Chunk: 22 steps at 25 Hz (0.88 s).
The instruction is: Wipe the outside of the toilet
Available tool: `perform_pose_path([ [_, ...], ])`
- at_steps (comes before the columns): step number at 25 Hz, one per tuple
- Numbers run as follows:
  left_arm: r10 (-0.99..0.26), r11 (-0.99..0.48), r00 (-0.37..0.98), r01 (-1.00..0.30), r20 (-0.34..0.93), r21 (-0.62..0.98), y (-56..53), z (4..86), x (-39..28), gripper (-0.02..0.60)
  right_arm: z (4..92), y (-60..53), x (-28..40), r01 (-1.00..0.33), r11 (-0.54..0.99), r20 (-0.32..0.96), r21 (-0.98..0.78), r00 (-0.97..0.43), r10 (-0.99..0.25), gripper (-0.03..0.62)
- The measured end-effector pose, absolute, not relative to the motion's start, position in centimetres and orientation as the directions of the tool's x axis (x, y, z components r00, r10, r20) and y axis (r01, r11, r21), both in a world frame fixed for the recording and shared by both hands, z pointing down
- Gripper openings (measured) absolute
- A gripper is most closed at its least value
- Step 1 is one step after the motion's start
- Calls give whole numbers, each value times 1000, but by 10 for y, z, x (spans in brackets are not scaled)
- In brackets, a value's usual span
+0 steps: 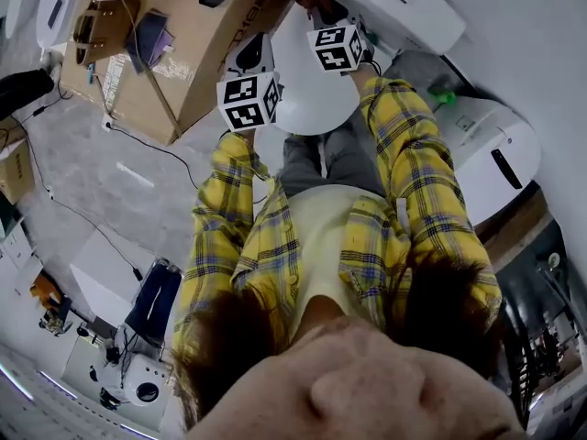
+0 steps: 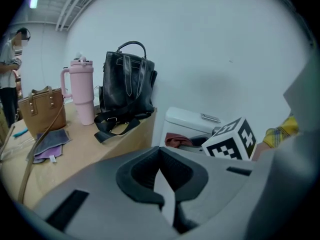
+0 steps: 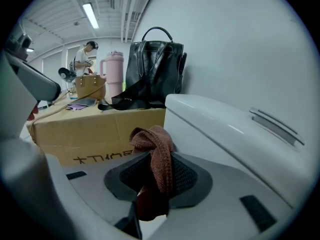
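Black backpack (image 2: 127,86), pink tumbler (image 2: 82,91) (handled), brown handbag (image 2: 42,111)

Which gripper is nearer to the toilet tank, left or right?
Right. The right gripper is close beside the toilet tank; the left gripper is farther off, toward the cardboard box.

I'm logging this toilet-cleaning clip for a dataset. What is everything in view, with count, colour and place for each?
toilet: one, white, ahead of the person, tank at the wall
cloth: one, reddish-brown, in the right gripper's jaws
cardboard box: one, tan, beside the toilet
backpack: one, black, on the box, against the wall
tumbler: one, pink, on the box beside the backpack
handbag: one, brown, on the box
fixture: one, white, on the toilet's other side; kind unclear
bystander: one, light top, far background
shirt: one, yellow plaid, on the person
left gripper: grey, jaws together, empty
right gripper: grey, jaws clamped on the cloth
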State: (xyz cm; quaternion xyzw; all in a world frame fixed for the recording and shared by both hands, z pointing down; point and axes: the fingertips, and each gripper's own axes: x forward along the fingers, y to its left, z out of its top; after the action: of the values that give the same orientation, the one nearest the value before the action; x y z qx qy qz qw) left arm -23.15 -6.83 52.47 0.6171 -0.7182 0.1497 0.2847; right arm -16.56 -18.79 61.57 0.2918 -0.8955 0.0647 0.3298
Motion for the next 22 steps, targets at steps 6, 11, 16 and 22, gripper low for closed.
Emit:
perform_pose_path([
  [6, -804, 165, -56, -978, 592, 131, -77, 528, -224, 2, 639, -197, -156, -584, 803, 665, 116, -555, -500, 123],
  [11, -795, 147, -37, -980, 605, 133, -77, 535, -220, 2, 643, -194, -139, -591, 797, 670, 129, -541, -509, 123],
  [16, -792, 118, -8, -983, 610, 140, -78, 538, -210, 2, 644, -189, -111, -624, 771, 674, 128, -515, -529, 123],
  [22, -794, 58, 43, -988, 607, 146, -85, 537, -190, 2, 639, -186, -78, -656, 743, 665, 134, -496, -558, 123],
])
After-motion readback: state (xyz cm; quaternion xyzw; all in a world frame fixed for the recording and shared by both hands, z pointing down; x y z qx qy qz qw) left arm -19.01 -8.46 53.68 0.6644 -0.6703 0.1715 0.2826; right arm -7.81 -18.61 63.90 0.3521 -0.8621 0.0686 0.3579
